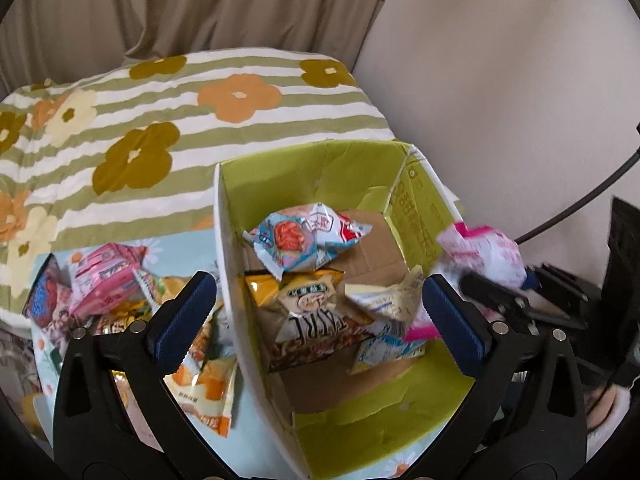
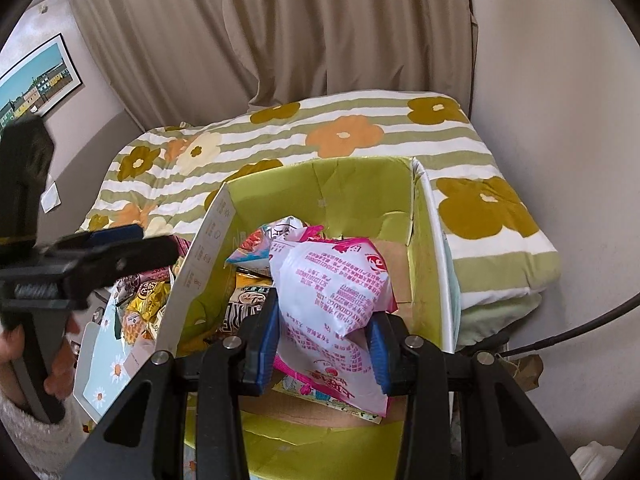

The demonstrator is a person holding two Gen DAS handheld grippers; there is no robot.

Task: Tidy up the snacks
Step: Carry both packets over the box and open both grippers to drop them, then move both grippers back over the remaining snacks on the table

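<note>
A cardboard box with lime-green inner walls (image 1: 352, 168) (image 2: 360, 184) stands open on the bed. Inside lie several snack packets, among them a light-blue one (image 1: 304, 240) and a yellow-brown one (image 1: 308, 304). My right gripper (image 2: 324, 320) is shut on a pink-and-white packet (image 2: 336, 280) and holds it over the box; that packet also shows at the right in the left wrist view (image 1: 484, 252). My left gripper (image 1: 316, 308) is open and empty, straddling the box's left wall. It also shows at the left in the right wrist view (image 2: 116, 240).
A pile of loose snack packets (image 1: 112, 292) lies left of the box on a light-blue floral sheet (image 1: 176, 244). A green-striped flowered quilt (image 1: 192, 112) covers the bed behind. Curtains (image 2: 320, 32) and a wall stand beyond. A dark cable (image 1: 580, 200) arcs at the right.
</note>
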